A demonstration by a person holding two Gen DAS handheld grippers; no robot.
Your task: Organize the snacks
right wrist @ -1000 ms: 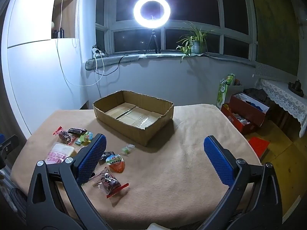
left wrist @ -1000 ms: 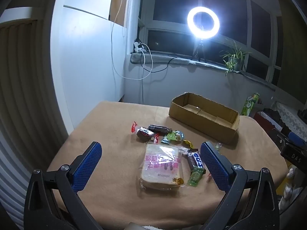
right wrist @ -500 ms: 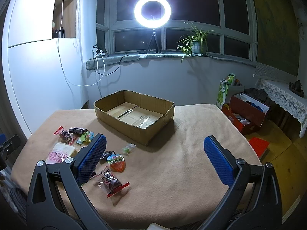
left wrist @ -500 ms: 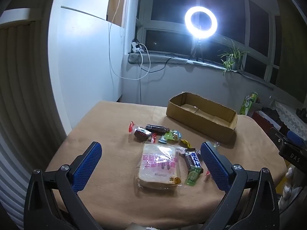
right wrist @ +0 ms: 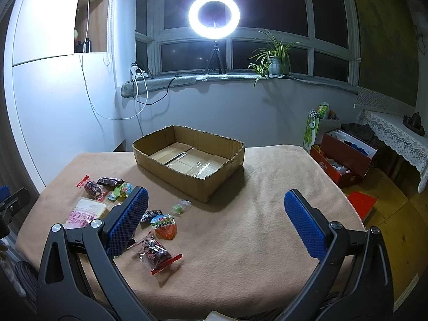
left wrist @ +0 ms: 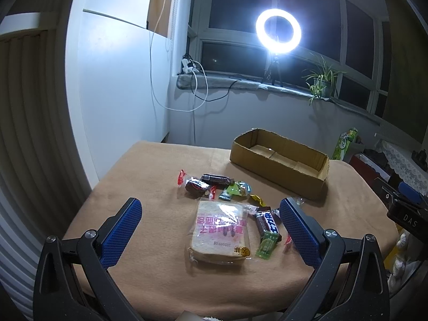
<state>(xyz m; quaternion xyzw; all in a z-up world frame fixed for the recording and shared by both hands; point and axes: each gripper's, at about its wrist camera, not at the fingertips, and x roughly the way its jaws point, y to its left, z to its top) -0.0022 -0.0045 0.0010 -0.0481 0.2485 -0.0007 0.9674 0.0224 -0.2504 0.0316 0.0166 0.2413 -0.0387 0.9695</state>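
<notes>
An empty cardboard box (left wrist: 281, 165) (right wrist: 187, 160) stands at the back of the tan-covered table (left wrist: 149, 240) (right wrist: 254, 227). Several wrapped snacks lie in front of it: a bagged slice of bread (left wrist: 220, 231) (right wrist: 85, 212), a chocolate bar (left wrist: 267, 224), a green candy (left wrist: 266, 246), dark red-tipped sweets (left wrist: 195, 184) (right wrist: 156, 254) and an orange-and-green packet (right wrist: 164, 226). My left gripper (left wrist: 208, 227) hangs open above the near table edge, its fingers either side of the bread. My right gripper (right wrist: 214, 222) is open over bare cloth, empty.
A ring light on a tripod (right wrist: 214, 16) and a potted plant (right wrist: 275, 56) stand on the windowsill. White cables (left wrist: 187, 91) hang down the wall. On the floor to the right are a red box (right wrist: 345, 160) and a green bag (right wrist: 315, 125).
The left view has drifted slightly left and closer to the snacks. The right gripper is almost still. Both stay open and no snack has moved.
</notes>
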